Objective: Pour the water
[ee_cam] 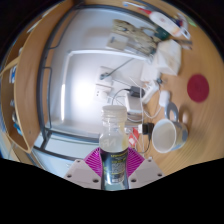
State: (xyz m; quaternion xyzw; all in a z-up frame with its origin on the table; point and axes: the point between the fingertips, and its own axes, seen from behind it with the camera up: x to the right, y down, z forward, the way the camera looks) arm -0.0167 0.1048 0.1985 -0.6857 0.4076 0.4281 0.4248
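A wooden bench (40, 60) carries a steel sink (85, 85), whose pale basin fills the middle of the scene and serves as the landmark here. At the sink's far side a slim tap (122, 68) angles over the basin, and behind it stands a cluster of bottles and packets (135, 35), too small to tell apart. To the right of the sink, on the wood, lies one round red disc (198, 88), and nearer the basin a small dark red cap-like thing (166, 99); what it is cannot be told. At the sink's near right corner stands one white cup (164, 135), its mouth turned up, just beside the tool and clear of it. The tool (113, 160) sits at the sink's near edge with one clear plastic bottle (113, 130) upright between its two fingers; the pink pads (93, 159) lie against the bottle's lower body on either side, so the tool is closed on the bottle. The bottle's top rises over the basin, with the cup to its right. Nothing stands between bottle and cup.
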